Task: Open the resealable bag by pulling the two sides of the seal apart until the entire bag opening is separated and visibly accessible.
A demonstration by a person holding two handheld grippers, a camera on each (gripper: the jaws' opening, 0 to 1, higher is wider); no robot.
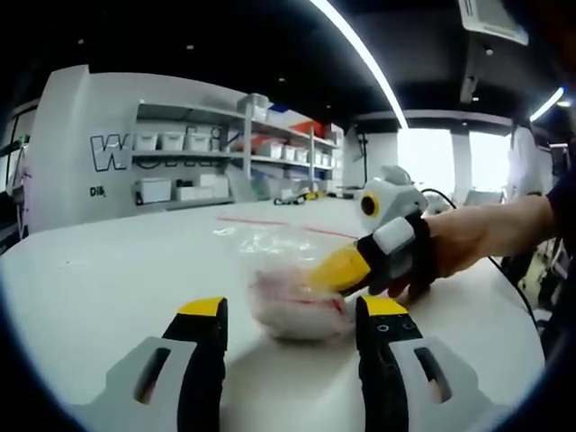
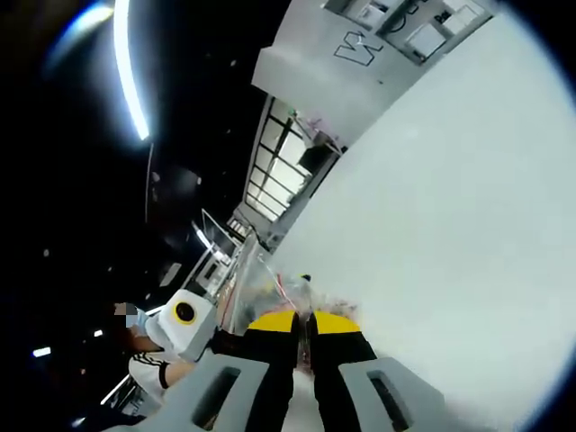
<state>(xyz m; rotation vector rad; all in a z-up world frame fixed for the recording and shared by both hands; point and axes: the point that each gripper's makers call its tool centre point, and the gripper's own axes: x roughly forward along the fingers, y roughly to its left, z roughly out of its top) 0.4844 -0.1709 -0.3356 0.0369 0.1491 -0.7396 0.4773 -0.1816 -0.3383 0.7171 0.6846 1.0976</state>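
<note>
A clear resealable bag (image 1: 286, 292) with pink and white contents lies on the white table (image 1: 99, 270), just beyond my left gripper (image 1: 292, 315), whose yellow-tipped jaws stand wide apart on either side of it without touching. From the right, a hand (image 1: 468, 238) brings in my right gripper (image 1: 342, 268), pinched on the bag's upper edge. In the right gripper view, my right gripper (image 2: 306, 322) has its jaws pressed together on a strip of the clear bag (image 2: 290, 290). The left gripper's body (image 2: 180, 328) shows at the lower left. The seal line itself is too blurred to judge.
Shelving with white bins (image 1: 193, 142) and a white wall panel with lettering (image 1: 117, 153) stand behind the table's far edge. A red line (image 1: 270, 221) crosses the tabletop beyond the bag. Wide bare table surface (image 2: 450, 225) extends to the side.
</note>
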